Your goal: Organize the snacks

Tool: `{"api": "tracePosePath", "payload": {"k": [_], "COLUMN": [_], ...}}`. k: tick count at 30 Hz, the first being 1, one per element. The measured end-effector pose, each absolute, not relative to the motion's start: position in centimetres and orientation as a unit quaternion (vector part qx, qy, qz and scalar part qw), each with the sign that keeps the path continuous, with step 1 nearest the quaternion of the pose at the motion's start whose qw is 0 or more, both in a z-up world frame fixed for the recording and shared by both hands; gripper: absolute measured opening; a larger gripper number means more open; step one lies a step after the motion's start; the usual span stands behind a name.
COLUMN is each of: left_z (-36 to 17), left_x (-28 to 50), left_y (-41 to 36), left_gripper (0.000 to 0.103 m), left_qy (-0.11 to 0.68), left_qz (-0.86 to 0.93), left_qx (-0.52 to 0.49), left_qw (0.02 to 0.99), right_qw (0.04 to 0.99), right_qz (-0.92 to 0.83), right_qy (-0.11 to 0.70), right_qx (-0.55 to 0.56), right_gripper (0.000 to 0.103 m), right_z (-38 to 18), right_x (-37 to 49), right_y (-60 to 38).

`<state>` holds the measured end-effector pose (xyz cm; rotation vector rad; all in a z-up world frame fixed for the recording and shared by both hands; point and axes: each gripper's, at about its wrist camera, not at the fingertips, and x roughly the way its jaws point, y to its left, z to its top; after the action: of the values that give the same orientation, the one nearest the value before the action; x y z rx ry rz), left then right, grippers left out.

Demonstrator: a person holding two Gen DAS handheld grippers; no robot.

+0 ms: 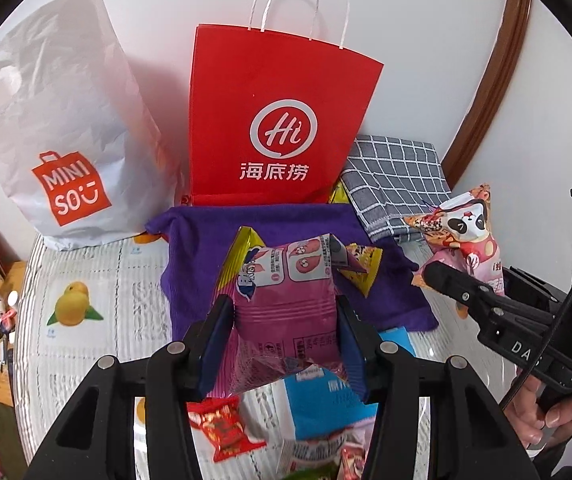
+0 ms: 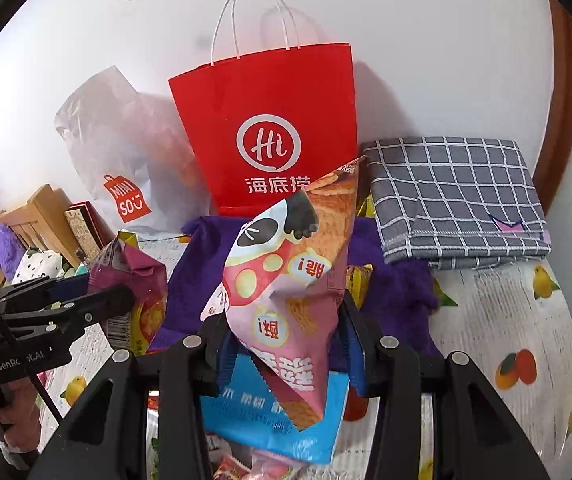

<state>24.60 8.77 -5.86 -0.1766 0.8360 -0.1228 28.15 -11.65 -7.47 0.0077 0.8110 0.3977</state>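
Two snack packets are held above a table (image 1: 86, 272) covered with a fruit-printed cloth, one in each gripper. At the far left, a white Miniso bag (image 1: 66, 120) is stood against the wall. Just beside it, to the right, a red paper bag (image 1: 278, 120) with white twine handles is stood upright, also against the wall. A purple towel (image 1: 206, 248) is spread on the table in front of the red bag.

Over that towel, a magenta snack packet (image 1: 286, 292) with yellow end seals is clamped between the two blue pads of the left gripper (image 1: 286, 328); the fingers are closed on both sides of the packet. Beneath the gripper, a blue packet (image 1: 325, 404) and a small red wrapped sweet (image 1: 222, 428) are seen lying on the table.

Further right, a folded grey checked cloth (image 1: 397, 184) is laid on the table near the wall, touching the edge of the purple towel. At the right, a pink panda-printed snack packet (image 2: 286, 280) is gripped by the right gripper (image 2: 289, 348), its fingers closed on the lower part of the bag, which is tilted and raised in front of the red bag. A hand (image 1: 541, 420) is seen on the right gripper's handle at the lower right edge of the left wrist view.
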Motion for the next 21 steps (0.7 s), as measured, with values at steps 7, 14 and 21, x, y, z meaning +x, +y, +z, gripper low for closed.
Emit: {"api": "tracePosePath", "payload": {"k": [7, 14, 21], "left_z": [-5.8, -6.3, -7.0], "left_x": [26.9, 28.9, 31.1], "left_y": [8.7, 8.9, 9.3], "left_gripper": [0.048, 0.048, 0.048], "left_qy": [0.404, 0.406, 0.407], "left_qz": [-0.059, -0.059, -0.051], "left_qx": [-0.082, -0.094, -0.09], "left_qw": [0.909, 0.907, 0.908], "right_qw": [0.898, 0.898, 0.897], "right_qz": [0.194, 0.19, 0.192], "right_qy": [0.394, 0.397, 0.397], "right_qx": [0.002, -0.003, -0.008], "right_gripper": [0.044, 0.044, 0.044], "right_z": [-7.8, -8.1, -8.5], "right_x": [30.4, 32.6, 34.5], "right_y": [-11.5, -11.4, -11.4]}}
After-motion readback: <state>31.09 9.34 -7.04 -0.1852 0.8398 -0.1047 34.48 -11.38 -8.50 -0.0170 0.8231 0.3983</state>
